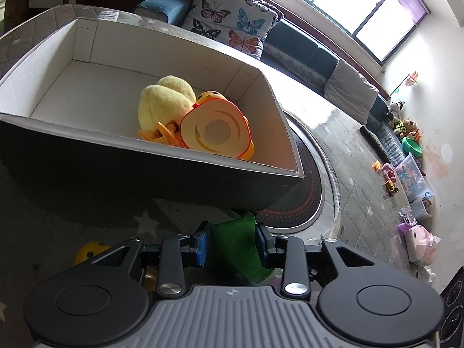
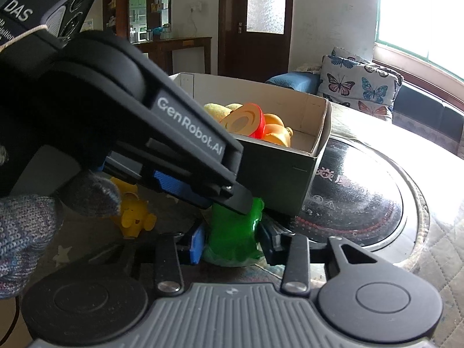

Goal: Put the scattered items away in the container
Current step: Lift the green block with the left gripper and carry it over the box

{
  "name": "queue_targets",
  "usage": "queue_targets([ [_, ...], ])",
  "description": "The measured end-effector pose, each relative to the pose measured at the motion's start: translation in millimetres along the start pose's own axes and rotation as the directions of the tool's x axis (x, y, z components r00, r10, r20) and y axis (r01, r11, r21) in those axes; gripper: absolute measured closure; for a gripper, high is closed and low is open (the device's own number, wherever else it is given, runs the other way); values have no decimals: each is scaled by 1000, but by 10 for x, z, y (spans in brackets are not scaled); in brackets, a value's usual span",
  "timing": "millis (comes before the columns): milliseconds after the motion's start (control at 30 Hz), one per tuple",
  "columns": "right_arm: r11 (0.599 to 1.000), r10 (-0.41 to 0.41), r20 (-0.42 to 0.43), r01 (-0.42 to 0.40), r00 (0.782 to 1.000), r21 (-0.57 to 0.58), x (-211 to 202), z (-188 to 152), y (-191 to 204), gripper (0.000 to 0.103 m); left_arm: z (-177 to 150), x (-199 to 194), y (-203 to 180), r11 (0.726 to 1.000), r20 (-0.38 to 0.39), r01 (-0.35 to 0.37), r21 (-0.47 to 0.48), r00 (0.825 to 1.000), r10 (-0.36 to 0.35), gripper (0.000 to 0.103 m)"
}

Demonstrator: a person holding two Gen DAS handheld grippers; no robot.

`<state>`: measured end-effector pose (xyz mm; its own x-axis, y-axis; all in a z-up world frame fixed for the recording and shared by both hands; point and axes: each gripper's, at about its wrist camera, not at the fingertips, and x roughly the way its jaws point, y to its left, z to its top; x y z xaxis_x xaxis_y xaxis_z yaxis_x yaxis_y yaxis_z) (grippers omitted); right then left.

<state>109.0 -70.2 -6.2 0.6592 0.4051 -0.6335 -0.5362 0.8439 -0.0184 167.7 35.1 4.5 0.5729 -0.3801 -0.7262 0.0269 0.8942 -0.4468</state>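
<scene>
Right tool (image 2: 230,243): clamped on the green toy (image 2: 233,237), just in front of the box (image 2: 316,156).
Left tool (image 1: 232,242): pads against the same green toy (image 1: 240,243), gripping it.
Box: holds a plush (image 1: 162,101) and an orange toy (image 1: 216,132).
Right view only: gloved hand (image 2: 26,226), yellow duck (image 2: 134,217) on the floor.
</scene>
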Motion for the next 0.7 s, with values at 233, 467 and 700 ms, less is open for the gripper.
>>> queue_targets([
  [233, 1000, -1, -10, 1, 1000, 2, -8, -14, 51, 62, -67, -14, -14, 1000, -8, -20, -9, 1000, 20, 67],
  [467, 999, -21, -14, 21, 1000, -39, -2, -30, 106, 60, -58, -22, -8, 999, -3, -19, -31, 1000, 19, 67],
  [700, 999, -24, -11, 24, 1000, -48, -19, -23, 126, 65, -52, -4, 28, 999, -15, -19, -46, 1000, 18, 66],
])
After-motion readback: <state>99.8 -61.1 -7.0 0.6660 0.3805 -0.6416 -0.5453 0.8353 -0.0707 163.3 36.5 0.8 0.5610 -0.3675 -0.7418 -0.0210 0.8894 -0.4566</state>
